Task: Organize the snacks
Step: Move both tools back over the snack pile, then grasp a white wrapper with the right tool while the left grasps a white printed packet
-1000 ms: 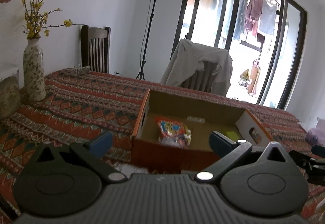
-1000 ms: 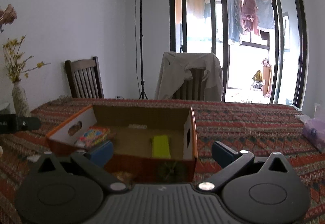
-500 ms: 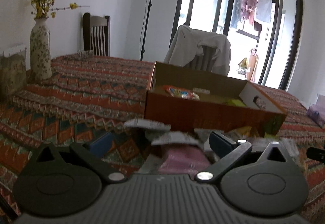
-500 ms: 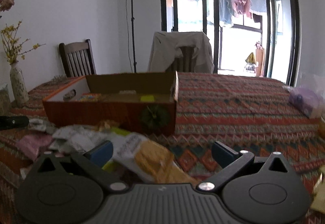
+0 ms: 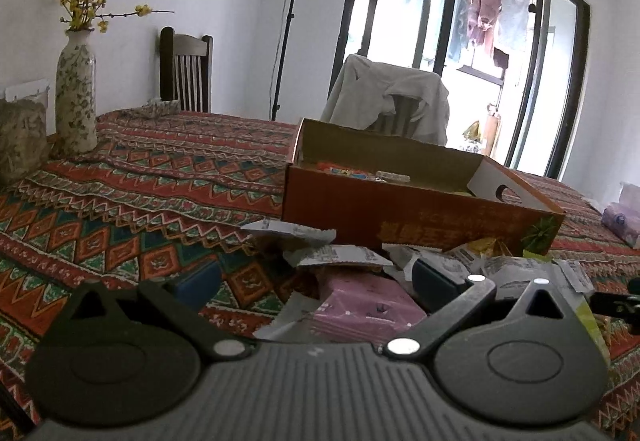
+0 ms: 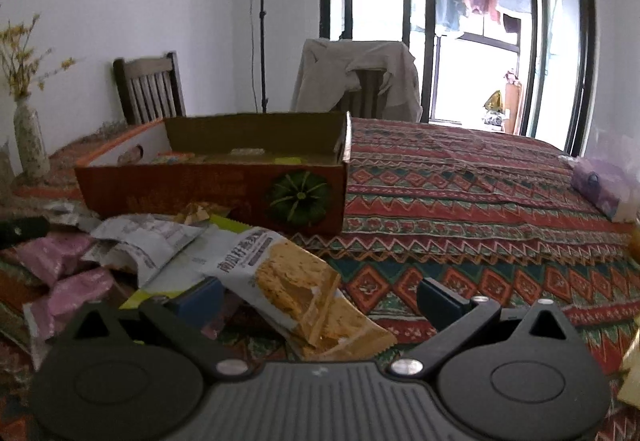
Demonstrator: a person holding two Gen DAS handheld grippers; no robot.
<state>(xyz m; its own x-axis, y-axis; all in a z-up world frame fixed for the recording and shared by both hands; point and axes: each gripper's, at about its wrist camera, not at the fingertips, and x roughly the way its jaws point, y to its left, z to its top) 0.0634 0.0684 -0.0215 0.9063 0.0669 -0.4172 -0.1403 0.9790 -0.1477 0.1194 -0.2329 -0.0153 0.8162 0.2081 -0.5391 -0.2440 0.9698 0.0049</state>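
On the table: I see a patterned red cloth under everything, with the snack pile at its near edge.
Left gripper: I have its fingers spread wide and empty, low over the pile, with a pink packet lying between them.
Right gripper: I read it as wide open too, gripping nothing; a cracker packet printed with golden crackers lies across the gap between its fingers.
Cardboard box: orange-sided and open-topped with a green pumpkin print, it sits on the cloth just behind the pile; I can make out a colourful packet and something yellow-green inside, though the near wall hides most of them.
Loose snacks: from the right wrist view I count grey-white wrappers and more pink packets heaped to the left of the cracker packet, touching one another.
Left side of the table: a floral vase with yellow sprigs stands well apart from the box.
Right edge: a lilac tissue pack rests on the cloth.
Behind the table: I see a wooden chair and another chair draped with a pale jacket.
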